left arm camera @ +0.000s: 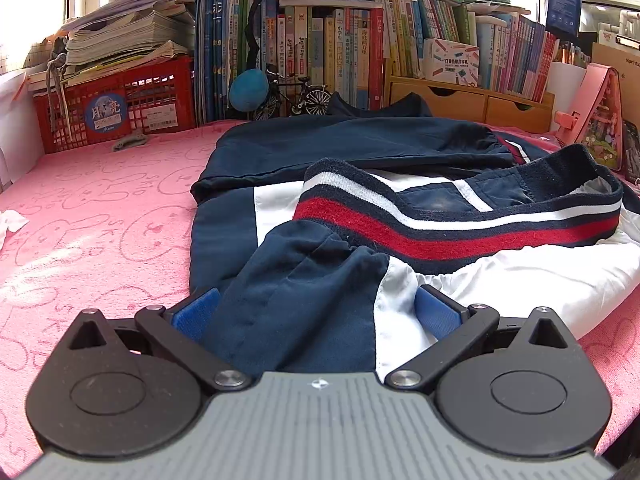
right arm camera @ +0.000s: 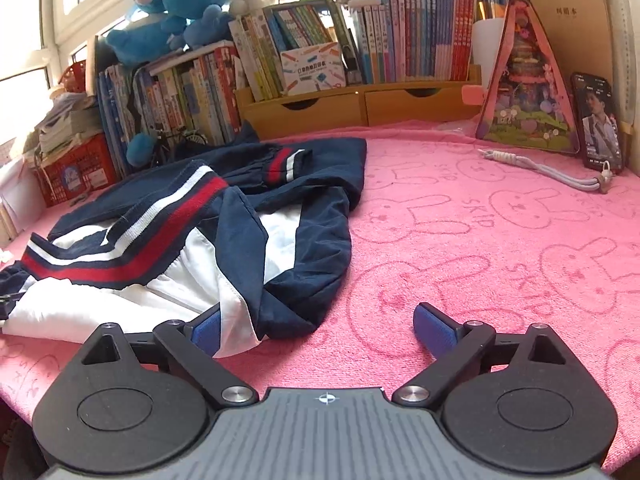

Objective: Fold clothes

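My left jaws [left arm camera: 316, 308] wide, jacket [left arm camera: 400, 208] fabric between, grip unclear. My right jaws [right arm camera: 316, 326] spread, jacket hem beside left pad, near table [right arm camera: 500, 240] front edge.

Navy-white jacket [right arm camera: 248, 240] on pink towel [right arm camera: 480, 260], right gripper [right arm camera: 320, 324] fingers [right arm camera: 434, 330] wide apart beside it.

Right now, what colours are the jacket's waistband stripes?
Navy, white and red on the waistband; clearest in the left wrist view.
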### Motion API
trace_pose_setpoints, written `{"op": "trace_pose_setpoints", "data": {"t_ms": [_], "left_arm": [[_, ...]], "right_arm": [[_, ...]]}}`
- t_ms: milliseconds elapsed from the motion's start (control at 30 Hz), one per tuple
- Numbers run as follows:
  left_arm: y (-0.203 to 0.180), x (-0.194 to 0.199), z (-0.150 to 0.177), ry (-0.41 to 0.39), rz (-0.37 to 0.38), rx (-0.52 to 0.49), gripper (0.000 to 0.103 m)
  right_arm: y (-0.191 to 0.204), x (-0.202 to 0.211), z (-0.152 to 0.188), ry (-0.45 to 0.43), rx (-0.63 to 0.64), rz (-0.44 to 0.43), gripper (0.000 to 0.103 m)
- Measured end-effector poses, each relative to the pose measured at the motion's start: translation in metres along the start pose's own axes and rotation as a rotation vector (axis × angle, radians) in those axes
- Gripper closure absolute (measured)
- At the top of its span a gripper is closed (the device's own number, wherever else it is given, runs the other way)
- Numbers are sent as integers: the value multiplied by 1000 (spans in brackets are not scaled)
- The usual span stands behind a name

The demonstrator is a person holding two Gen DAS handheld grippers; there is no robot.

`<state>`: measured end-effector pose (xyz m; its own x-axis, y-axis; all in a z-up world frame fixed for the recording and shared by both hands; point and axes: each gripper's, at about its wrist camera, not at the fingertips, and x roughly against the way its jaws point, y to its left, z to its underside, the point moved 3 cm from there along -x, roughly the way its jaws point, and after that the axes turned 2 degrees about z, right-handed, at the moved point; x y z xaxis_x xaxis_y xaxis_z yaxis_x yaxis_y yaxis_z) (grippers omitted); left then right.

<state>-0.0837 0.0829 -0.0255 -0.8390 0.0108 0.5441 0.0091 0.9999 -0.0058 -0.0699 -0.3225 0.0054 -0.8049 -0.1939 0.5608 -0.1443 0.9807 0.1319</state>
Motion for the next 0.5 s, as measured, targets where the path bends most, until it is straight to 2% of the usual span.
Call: {"op": "trace_pose_setpoints", "data": {"t_ms": [167, 300, 400, 467, 500], "left_arm": [[0, 0, 0, -1, 3, -1, 0], [1, 2, -2, -5, 11, -1, 0], [3, 9, -6, -16, 30, 1, 0], [5, 13, -9, -28, 51, 4, 0], [5, 17, -14, -46, 88, 9, 0]], "right_arm": [[-3, 13, 5, 13, 29, -11, 6], [-22, 27, 4, 4, -73, -64, 6], [-42, 37, -1, -20, -144, 0, 6], [-48, 43, -7, -42, -122, 42, 6], [-45, 44, -12, -54, -82, 51, 6]]}}
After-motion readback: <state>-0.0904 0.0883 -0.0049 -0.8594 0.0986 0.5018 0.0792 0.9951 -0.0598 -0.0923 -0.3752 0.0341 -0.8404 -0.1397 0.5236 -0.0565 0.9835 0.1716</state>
